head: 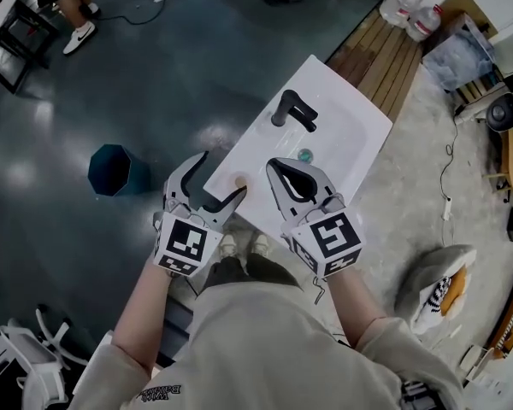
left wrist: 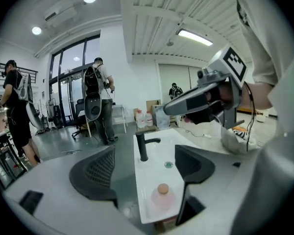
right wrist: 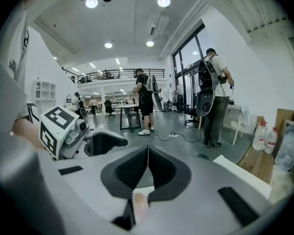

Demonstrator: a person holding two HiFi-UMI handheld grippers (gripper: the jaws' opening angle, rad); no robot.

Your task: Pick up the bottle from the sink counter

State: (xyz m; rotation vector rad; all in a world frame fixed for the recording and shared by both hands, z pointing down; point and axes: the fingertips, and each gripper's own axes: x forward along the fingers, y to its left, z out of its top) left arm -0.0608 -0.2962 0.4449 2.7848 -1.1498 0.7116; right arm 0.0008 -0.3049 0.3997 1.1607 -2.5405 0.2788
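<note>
A small clear bottle (head: 240, 180) with a tan cap stands on the near left corner of the white sink counter (head: 342, 156). A black faucet (head: 289, 111) and a green drain (head: 304, 155) sit farther along it. My left gripper (head: 219, 178) is open, one finger on each side of the bottle and neither pad touching it. In the left gripper view the bottle (left wrist: 162, 196) shows low between the wide jaws of the left gripper (left wrist: 144, 153). My right gripper (head: 274, 166) hovers over the basin, shut and empty. In its own view the right gripper (right wrist: 148, 150) is pressed shut, with the bottle (right wrist: 138, 202) below it.
A dark teal bin (head: 115, 171) stands on the floor left of the sink. Wooden planks (head: 380, 54) and water jugs (head: 410, 7) lie beyond the far end. A bag (head: 436, 289) lies at the right. People stand in the room (left wrist: 100, 102).
</note>
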